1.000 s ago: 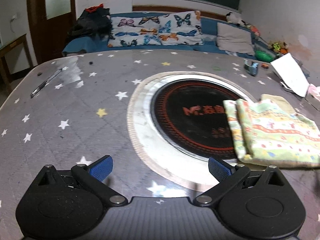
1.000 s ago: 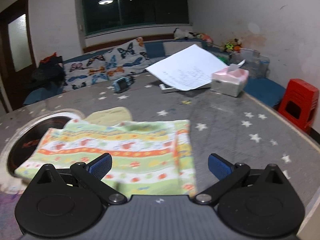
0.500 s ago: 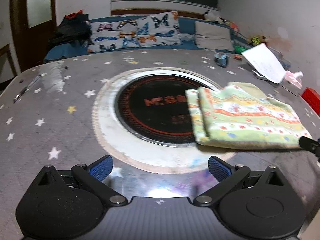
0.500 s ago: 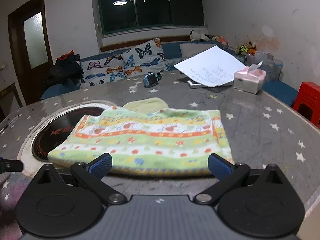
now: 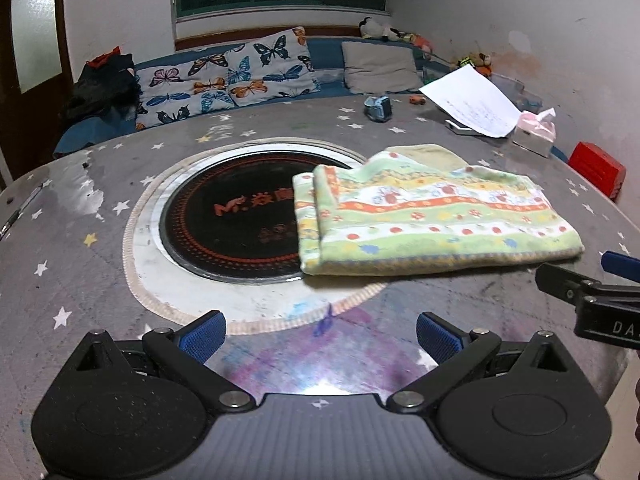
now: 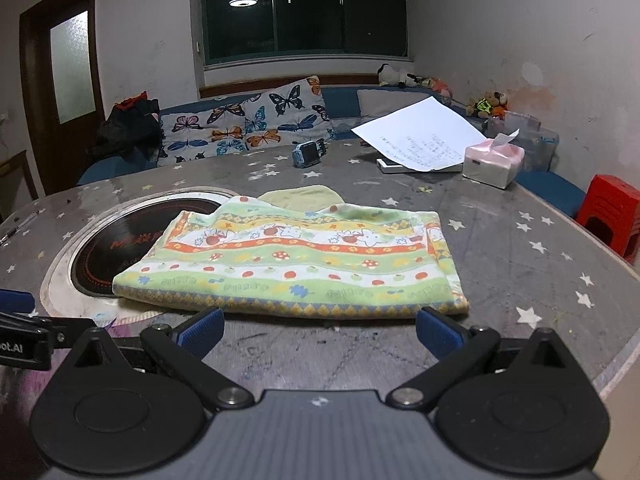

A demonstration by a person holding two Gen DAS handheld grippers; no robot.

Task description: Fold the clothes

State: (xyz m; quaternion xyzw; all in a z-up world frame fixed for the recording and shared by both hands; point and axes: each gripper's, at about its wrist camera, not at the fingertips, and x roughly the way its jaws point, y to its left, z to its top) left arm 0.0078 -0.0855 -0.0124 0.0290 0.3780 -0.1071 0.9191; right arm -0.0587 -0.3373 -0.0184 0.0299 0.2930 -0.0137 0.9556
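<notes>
Both grippers have backed toward the table's (image 6: 520, 216) near edge, left gripper (image 5: 318, 330) and right gripper (image 6: 318, 330) spread wide and empty, folded towel (image 6: 296, 264) lying mid-table overlapping the round cooktop (image 5: 232, 220), tissue box (image 6: 494, 160) behind.

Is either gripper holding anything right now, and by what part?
Nothing is held. The left gripper and right gripper have open jaws, short of the folded cloth on the table.
</notes>
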